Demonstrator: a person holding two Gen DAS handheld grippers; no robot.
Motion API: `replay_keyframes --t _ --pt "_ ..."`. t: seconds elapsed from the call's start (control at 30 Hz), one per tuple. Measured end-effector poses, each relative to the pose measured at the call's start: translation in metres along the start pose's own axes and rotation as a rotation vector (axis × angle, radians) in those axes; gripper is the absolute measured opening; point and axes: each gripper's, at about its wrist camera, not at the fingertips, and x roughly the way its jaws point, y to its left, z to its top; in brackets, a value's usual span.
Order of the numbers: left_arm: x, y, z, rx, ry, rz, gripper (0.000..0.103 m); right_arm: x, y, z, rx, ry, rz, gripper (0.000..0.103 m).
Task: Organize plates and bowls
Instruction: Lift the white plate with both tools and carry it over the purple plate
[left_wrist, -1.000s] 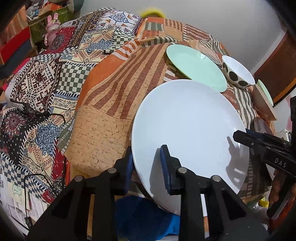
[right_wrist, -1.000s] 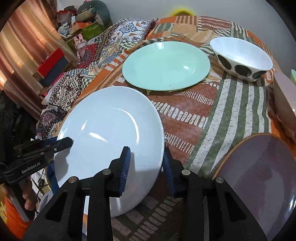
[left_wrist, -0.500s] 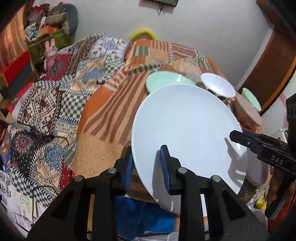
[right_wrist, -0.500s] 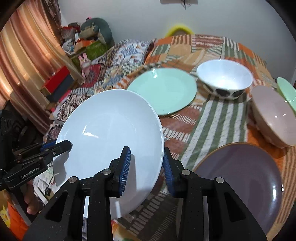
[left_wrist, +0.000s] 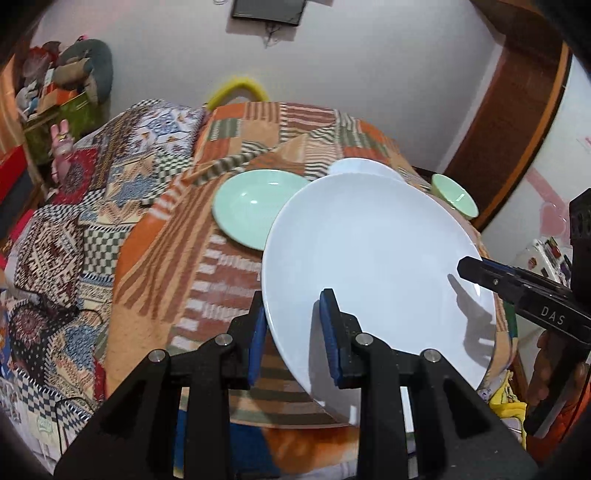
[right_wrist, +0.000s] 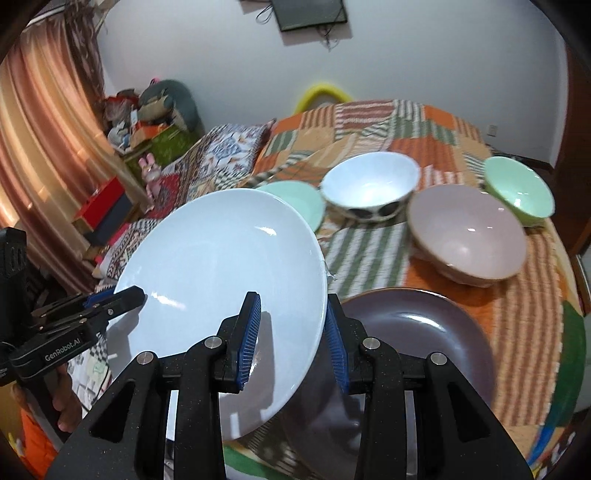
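A large white plate (left_wrist: 373, 266) is held in the air above the patchwork table by both grippers. My left gripper (left_wrist: 293, 332) is shut on its left rim. My right gripper (right_wrist: 291, 328) is shut on its right rim; the plate also shows in the right wrist view (right_wrist: 221, 277). On the table stand a mint green plate (left_wrist: 251, 206), a white bowl with dark spots (right_wrist: 369, 188), a pink bowl (right_wrist: 467, 236), a green bowl (right_wrist: 519, 190) and a dark purple plate (right_wrist: 417, 343) just right of the held plate.
The round table (left_wrist: 177, 258) wears an orange patchwork cloth. A patterned bed cover (left_wrist: 55, 229) lies to the left, with boxes and toys (right_wrist: 147, 125) beyond. A wooden door frame (left_wrist: 509, 110) stands at the right. A yellow chair back (right_wrist: 321, 94) shows behind the table.
Both grippers have lifted the white plate higher off the table and tilted the views up. The bowls and purple plate have come into fuller view.
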Motion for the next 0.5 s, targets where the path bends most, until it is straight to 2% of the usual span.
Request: replay_keyframes --t 0.5 --pt "0.028 -0.078 0.006 0.124 0.057 -0.071 0.028 -0.041 -0.064 -0.018 0.107 -0.052 -0.059 0.032"
